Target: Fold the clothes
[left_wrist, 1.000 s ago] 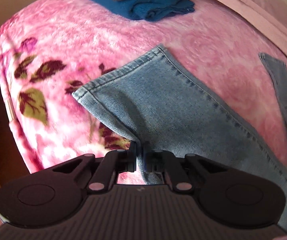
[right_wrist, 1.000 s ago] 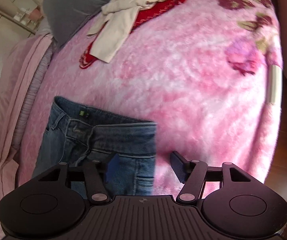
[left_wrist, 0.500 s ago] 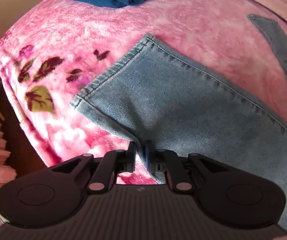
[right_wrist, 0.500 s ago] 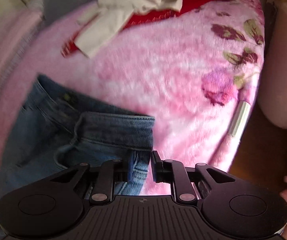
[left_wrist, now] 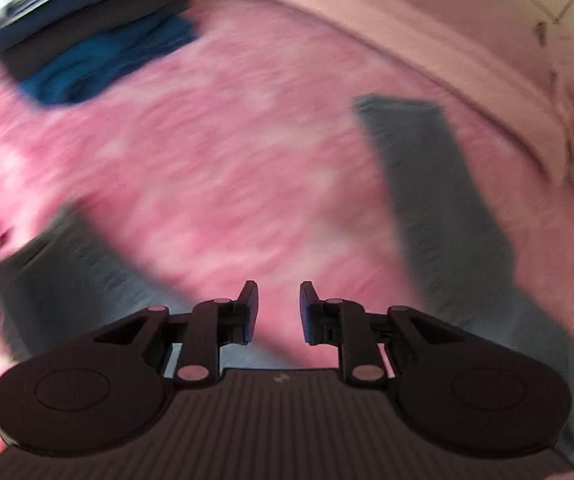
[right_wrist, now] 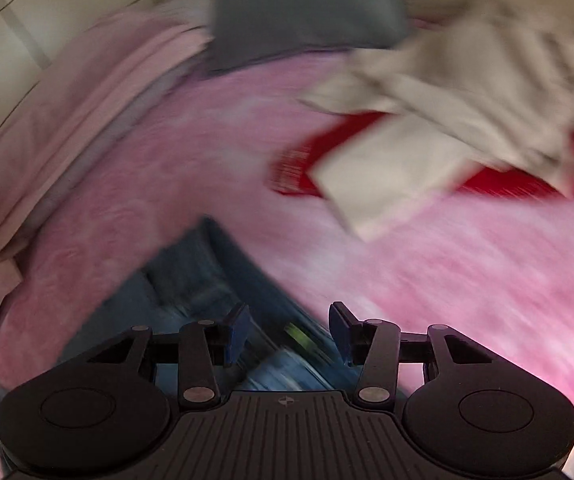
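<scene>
The left gripper [left_wrist: 275, 308] is hovering with fingers spread, jeans [left_wrist: 447, 208] lying on both sides. The right gripper [right_wrist: 289, 328] is also gaping, empty, above the jeans' waistband [right_wrist: 287, 354].

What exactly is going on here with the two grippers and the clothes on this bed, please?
A person is folding jeans on a pink blanket with two handheld grippers. Right now both the left gripper and the right gripper are open and hold nothing; the right one hovers over the denim. Both views are motion-blurred. A folded stack lies at the far side, and a cream garment over a red one looks unfolded.
</scene>
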Demonstrator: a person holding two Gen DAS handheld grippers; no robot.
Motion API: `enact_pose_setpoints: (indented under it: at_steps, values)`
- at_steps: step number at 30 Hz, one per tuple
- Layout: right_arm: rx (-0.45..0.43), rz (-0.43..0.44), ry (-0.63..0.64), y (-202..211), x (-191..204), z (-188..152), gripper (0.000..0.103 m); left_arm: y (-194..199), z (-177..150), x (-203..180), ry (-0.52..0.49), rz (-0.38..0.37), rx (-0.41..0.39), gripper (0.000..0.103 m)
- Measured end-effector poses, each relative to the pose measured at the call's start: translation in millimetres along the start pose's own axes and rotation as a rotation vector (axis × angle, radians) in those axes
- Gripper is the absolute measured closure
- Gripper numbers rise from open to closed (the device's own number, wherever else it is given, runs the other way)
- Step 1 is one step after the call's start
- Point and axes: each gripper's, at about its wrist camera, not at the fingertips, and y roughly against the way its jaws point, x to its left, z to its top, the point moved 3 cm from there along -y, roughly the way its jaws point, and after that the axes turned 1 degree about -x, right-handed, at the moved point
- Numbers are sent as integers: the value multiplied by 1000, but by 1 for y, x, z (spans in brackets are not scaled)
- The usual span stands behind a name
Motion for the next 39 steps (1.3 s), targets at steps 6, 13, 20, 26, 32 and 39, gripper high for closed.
enact_pose_setpoints:
  at_steps: [6, 13, 20, 26, 32, 39]
  values:
    - [73, 89, 50, -82, 31, 33, 54, -42, 36, -36, 35, -56, 14, 73]
    - [130, 141, 19, -137, 38, 55, 54, -105, 68, -42, 187, -92, 25, 68]
    - [160, 178, -38, -157, 33, 64, 55, -162, 95, -60, 203, -119, 19, 68]
    - [66, 136, 107, -142, 66, 65, 102, -134, 111, -73, 136, -203, -116, 101]
    - [-159, 209, 49, -82, 75, 90, 102, -31, 145, -17, 153, -284, -457, 101]
    - [-126, 156, -78, -112, 62, 93, 86, -110, 109, 44, 192, 86, -247, 80]
